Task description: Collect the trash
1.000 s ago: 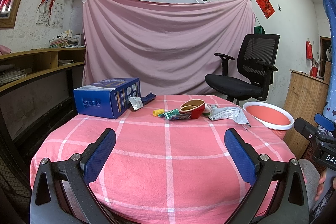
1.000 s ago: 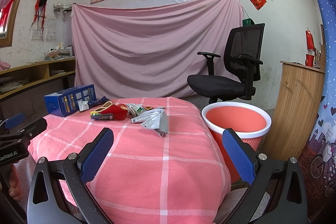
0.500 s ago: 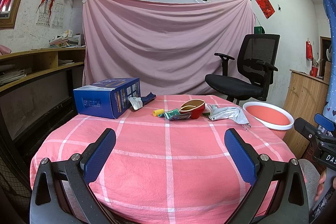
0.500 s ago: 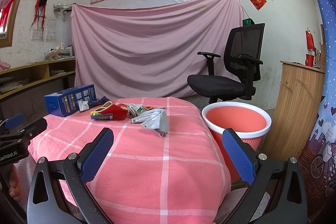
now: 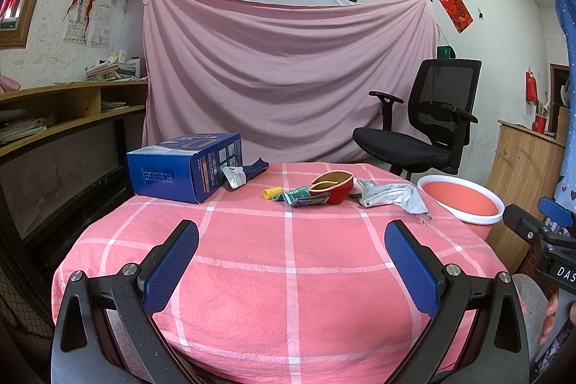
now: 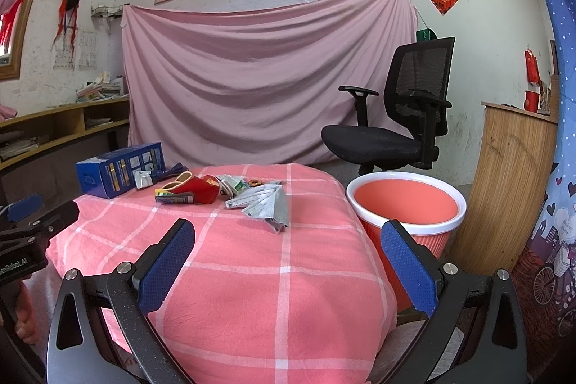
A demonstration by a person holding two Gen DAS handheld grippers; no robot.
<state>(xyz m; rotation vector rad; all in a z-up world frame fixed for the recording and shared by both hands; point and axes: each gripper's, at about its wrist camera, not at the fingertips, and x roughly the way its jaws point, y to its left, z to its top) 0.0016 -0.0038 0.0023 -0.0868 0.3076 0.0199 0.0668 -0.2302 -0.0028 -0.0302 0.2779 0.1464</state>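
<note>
Left gripper (image 5: 291,236) spread wide, empty, low over near edge of pink checked tabletop (image 5: 288,276). Right gripper (image 6: 288,240) likewise spread, empty. Ahead of both, mid-tabletop: trash cluster, with yellow cap (image 5: 270,193), green wrappers (image 5: 298,197), crushed red cup (image 5: 333,189), grey crumpled packet (image 5: 392,195). Ahead-left: blue box (image 5: 185,168). Ahead-right, beside tabletop: red bin (image 6: 406,204), white rim. Beyond: black office chair (image 6: 392,117).

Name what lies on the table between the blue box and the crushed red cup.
In the left wrist view, between the blue box and the red cup lie a silver wrapper, a yellow cap and a green wrapper.
</note>
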